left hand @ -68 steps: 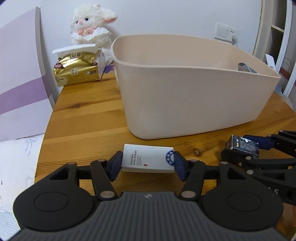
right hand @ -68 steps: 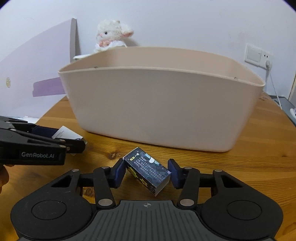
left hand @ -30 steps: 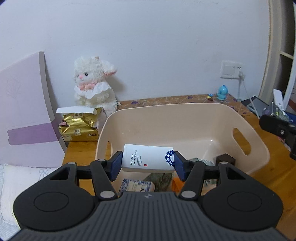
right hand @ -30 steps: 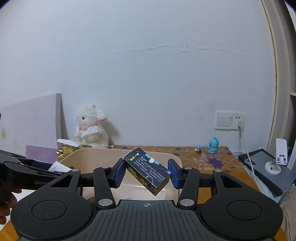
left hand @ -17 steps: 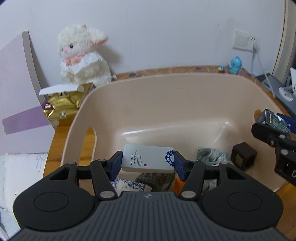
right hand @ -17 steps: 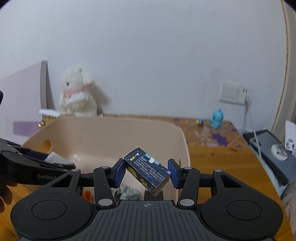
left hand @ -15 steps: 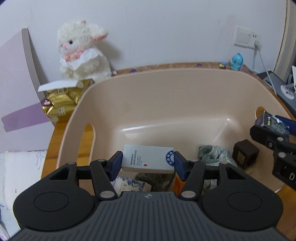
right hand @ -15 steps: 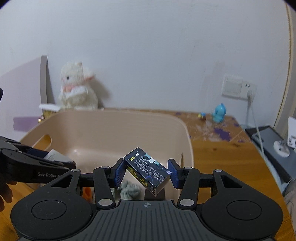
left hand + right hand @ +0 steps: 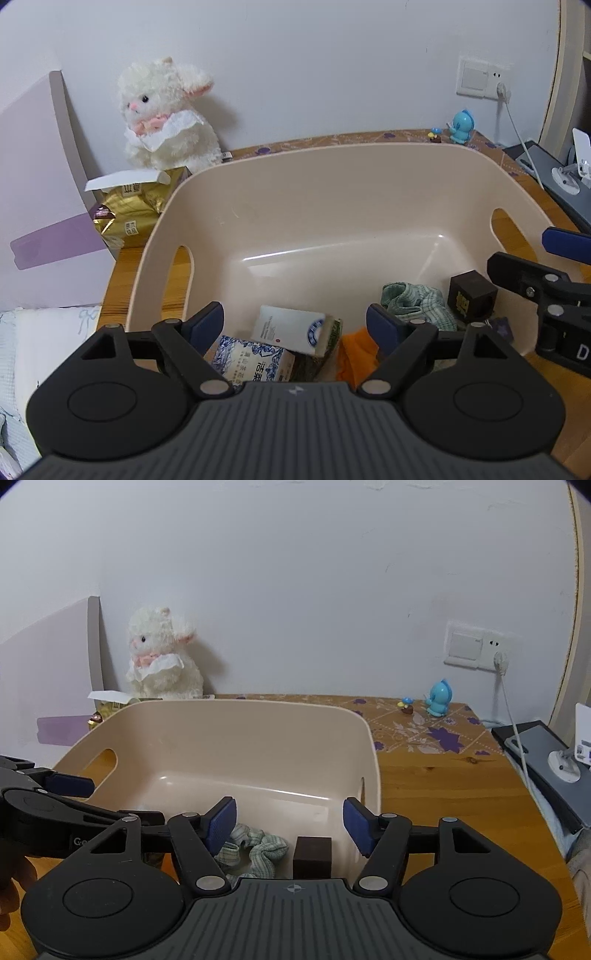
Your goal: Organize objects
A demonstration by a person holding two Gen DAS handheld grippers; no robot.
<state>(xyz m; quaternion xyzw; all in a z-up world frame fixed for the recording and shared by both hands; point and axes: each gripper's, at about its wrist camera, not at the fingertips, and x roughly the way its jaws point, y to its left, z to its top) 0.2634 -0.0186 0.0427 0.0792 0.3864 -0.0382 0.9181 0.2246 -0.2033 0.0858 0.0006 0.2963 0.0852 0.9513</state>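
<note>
A beige plastic basket [image 9: 332, 149] [image 9: 236, 705] sits on the wooden table under both grippers. My left gripper [image 9: 295, 325] [image 9: 127, 801] is open above the basket's near left part. Just below it, a white box [image 9: 288, 328] lies tilted on a blue-patterned box [image 9: 251, 363], beside an orange item [image 9: 354, 354]. My right gripper [image 9: 290, 823] [image 9: 517, 246] is open with nothing between its fingers. Below it lie a green checked cloth [image 9: 255, 843] [image 9: 417, 299] and a dark brown cube [image 9: 312, 856] [image 9: 471, 297]. A dark corner with a star [image 9: 498, 326] shows beside the cube.
A white plush lamb [image 9: 166, 118] and a gold packet box [image 9: 129, 206] stand behind the basket at the left, beside a lilac board [image 9: 40, 206]. A blue figurine [image 9: 437, 698], a wall socket with cable [image 9: 500, 661] and a grey device [image 9: 535, 753] are at the right.
Both grippers have opened. The white box has dropped from the left gripper into the basket, and the dark blue box is no longer in the right gripper.
</note>
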